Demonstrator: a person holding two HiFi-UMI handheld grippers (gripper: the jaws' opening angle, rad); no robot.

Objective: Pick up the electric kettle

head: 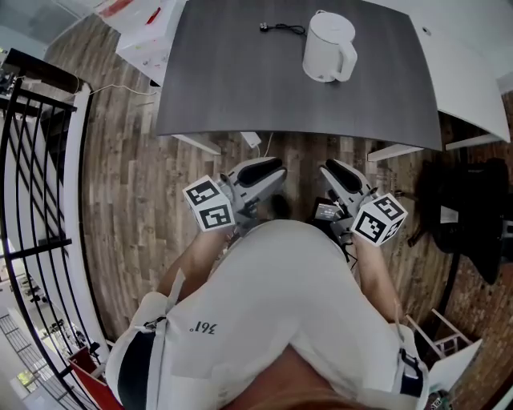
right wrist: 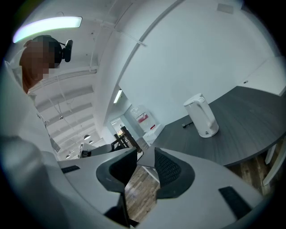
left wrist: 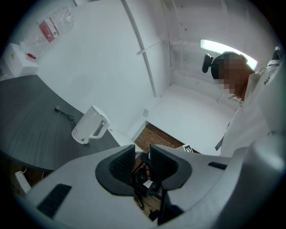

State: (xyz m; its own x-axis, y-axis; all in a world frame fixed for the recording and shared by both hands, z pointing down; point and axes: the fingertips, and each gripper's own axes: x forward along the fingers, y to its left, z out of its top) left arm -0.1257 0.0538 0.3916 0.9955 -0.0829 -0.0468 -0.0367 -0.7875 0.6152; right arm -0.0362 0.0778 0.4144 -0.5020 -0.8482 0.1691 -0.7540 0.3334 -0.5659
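Note:
The white electric kettle [head: 328, 46] stands upright on the dark grey table [head: 240, 88], its handle toward the right. It also shows in the left gripper view as the kettle [left wrist: 89, 125] and in the right gripper view as the kettle [right wrist: 202, 116]. Both grippers are held near the person's body, short of the table's near edge and well apart from the kettle. The left gripper [head: 268, 170] [left wrist: 142, 159] is open with a narrow gap and nothing in it. The right gripper [head: 335, 171] [right wrist: 145, 163] is open too, with only wood floor seen between its jaws.
A black plug and cord [head: 282, 29] lie on the table behind the kettle. A black railing [head: 32, 160] runs along the left. A black chair [head: 473, 220] stands at the right, beside a white desk [head: 469, 76]. White boxes [head: 140, 24] sit at the table's far left.

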